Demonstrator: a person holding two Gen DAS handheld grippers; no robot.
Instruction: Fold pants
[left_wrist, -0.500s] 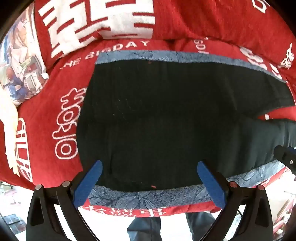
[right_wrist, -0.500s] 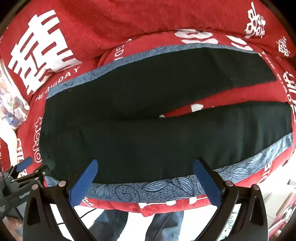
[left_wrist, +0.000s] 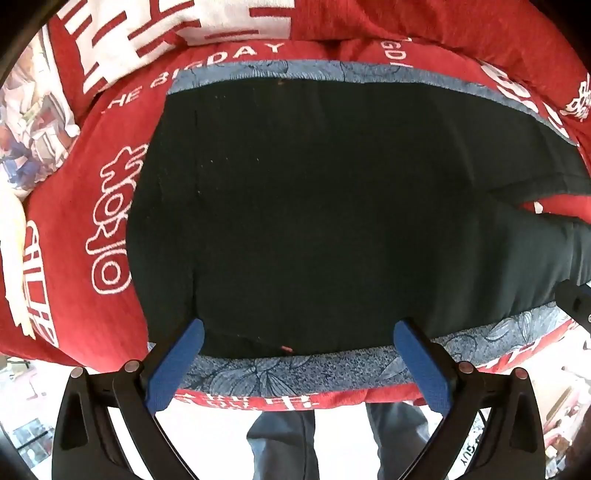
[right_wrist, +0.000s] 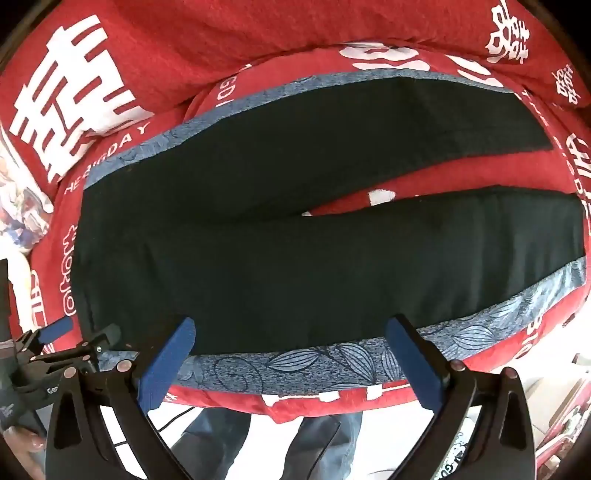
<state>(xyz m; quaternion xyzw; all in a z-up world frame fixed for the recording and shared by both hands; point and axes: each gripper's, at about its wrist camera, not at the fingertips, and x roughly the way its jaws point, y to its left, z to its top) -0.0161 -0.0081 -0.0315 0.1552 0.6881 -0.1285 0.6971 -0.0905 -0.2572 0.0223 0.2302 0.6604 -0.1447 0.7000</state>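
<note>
Black pants (left_wrist: 325, 214) with blue floral side stripes lie spread flat on a red bed cover, waistband to the left, both legs running right. In the right wrist view the pants (right_wrist: 295, 266) show a red gap between the two legs. My left gripper (left_wrist: 295, 354) is open and empty, hovering over the near striped edge (left_wrist: 258, 369) by the waist. My right gripper (right_wrist: 291, 350) is open and empty, over the near leg's striped edge (right_wrist: 314, 362). The left gripper also shows at the left edge of the right wrist view (right_wrist: 79, 334).
The red bed cover (left_wrist: 92, 166) with white lettering fills the surface; a raised red quilt (right_wrist: 221, 44) lies along the far side. A patterned pillow (left_wrist: 33, 129) sits at the far left. The bed's near edge (right_wrist: 332, 400) drops to the floor, where jeans-clad legs (left_wrist: 284, 443) stand.
Both grippers have moved forward and lower towards the near edge of the pants. The pants have not moved.
</note>
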